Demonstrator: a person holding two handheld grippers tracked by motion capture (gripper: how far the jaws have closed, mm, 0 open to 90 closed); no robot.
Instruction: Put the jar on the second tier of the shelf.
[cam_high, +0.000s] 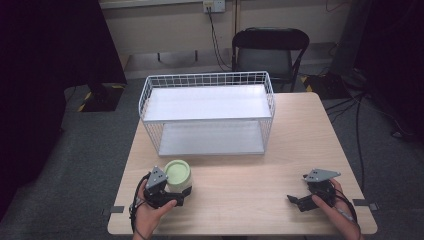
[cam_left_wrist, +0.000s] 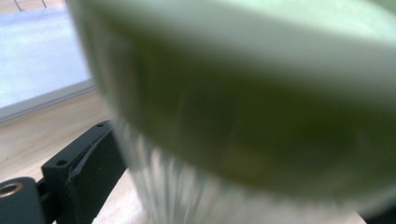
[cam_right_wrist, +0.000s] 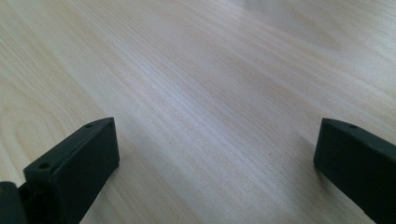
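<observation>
A glass jar (cam_high: 178, 176) with a pale green lid stands near the table's front left. My left gripper (cam_high: 176, 196) reaches it from the near side, held in a hand. The ribbed glass and green lid of the jar (cam_left_wrist: 243, 116) loom blurred and very close between the jaws. The left jaw lies against the glass and the right jaw is mostly hidden behind it, so the gripper looks shut on the jar. Near the front right edge my right gripper (cam_high: 295, 201) rests low over the bare wood, and in its own view the right gripper (cam_right_wrist: 215, 163) stands open with nothing between its jaws.
A white two-level wire shelf rack (cam_high: 207, 114) stands at the back middle of the wooden table (cam_high: 250, 180), both levels bare. A black chair (cam_high: 267, 50) stands behind the table. Cables run across the grey floor at the right.
</observation>
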